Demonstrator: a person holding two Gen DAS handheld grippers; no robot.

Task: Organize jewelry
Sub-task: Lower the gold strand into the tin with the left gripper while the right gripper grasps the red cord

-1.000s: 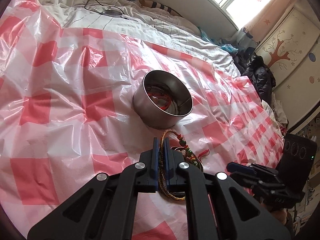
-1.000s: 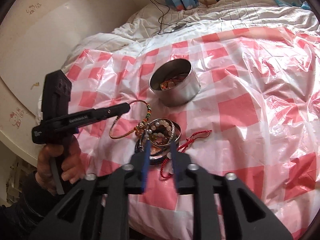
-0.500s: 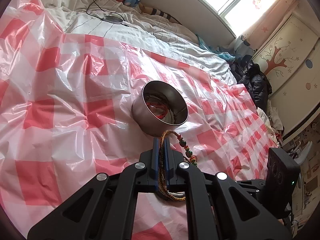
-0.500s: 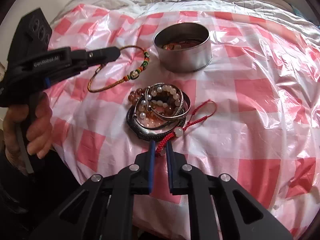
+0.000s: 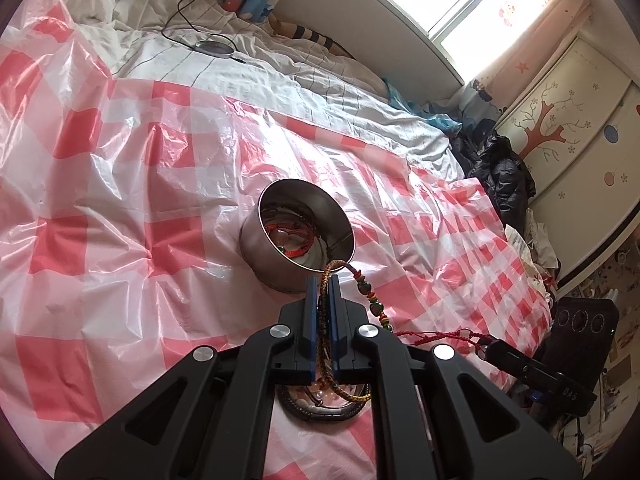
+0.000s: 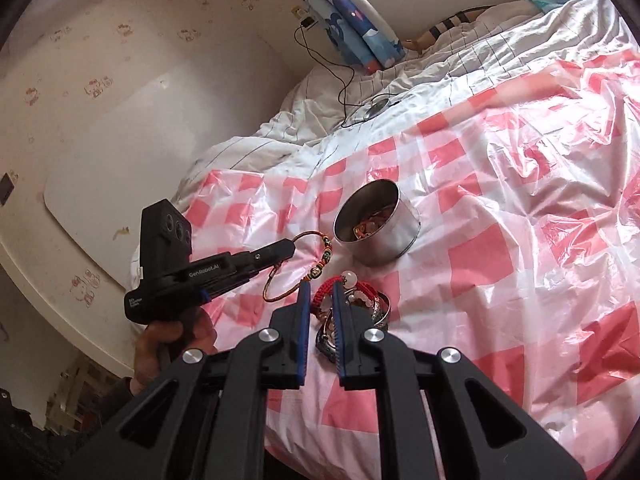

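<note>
Left wrist view: the left gripper [image 5: 322, 280] is clenched on a braided cord bracelet [image 5: 362, 284], whose brown-and-yellow cord runs between the blue pads and loops out ahead, its green and red beads hanging off toward four o'clock. Just beyond the fingertips, at twelve o'clock, stands the round steel tin [image 5: 280, 256], open-topped, with red cord and beaded pieces lying inside. Under the gripper body, at six o'clock, a pile of bangles [image 5: 320, 408] shows only in part. At three o'clock the right gripper [image 5: 486, 350] comes in from the edge with a red cord bracelet [image 5: 436, 335] stretched taut from its tip. Everything rests on a red-and-white checked plastic sheet [image 5: 120, 200] spread over a bed.

Right wrist view: the right gripper [image 6: 320, 288] has its pads nearly together and grasps the red cord bracelet [image 6: 326, 294], with a pale bead at its top. The bangle pile [image 6: 374, 304] lies just behind, at one o'clock. The steel tin [image 6: 384, 240] sits further off at twelve o'clock. At nine o'clock a hand [image 6: 160, 340] holds the left gripper [image 6: 290, 246], the braided bracelet [image 6: 304, 276] dangling from it above the sheet [image 6: 520, 240].
</note>
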